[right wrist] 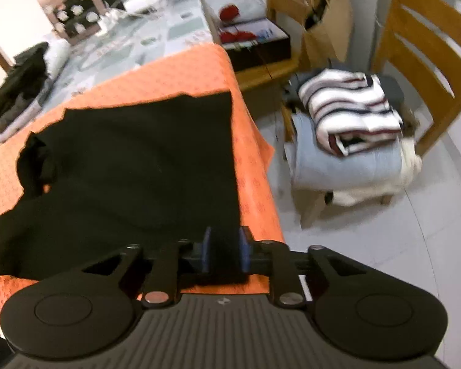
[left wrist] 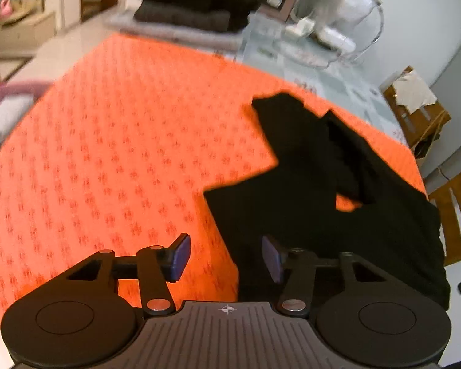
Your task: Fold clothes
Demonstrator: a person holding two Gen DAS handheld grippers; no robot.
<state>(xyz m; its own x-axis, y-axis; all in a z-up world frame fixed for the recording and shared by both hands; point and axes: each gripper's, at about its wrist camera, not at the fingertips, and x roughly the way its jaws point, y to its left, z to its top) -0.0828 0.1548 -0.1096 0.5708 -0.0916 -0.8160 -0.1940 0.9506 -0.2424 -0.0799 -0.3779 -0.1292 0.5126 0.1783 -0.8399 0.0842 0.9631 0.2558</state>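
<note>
Left hand-held gripper (left wrist: 226, 256) released above black garment (left wrist: 322, 203); right hand-held gripper (right wrist: 226, 253) parted, pads clear of garment; no legible writing.

Our two handheld grippers: black bodies, blue pads

We carried the left gripper (left wrist: 226, 256) and the right gripper (right wrist: 225, 253), both built alike: matte black linkage arms pinned with silver round screws, two large round discs at the corners, and a ribbed dark grey plate between them that bore a small white crosshair mark. The fingertips (left wrist: 180, 258) wore flat blue pads.
</note>
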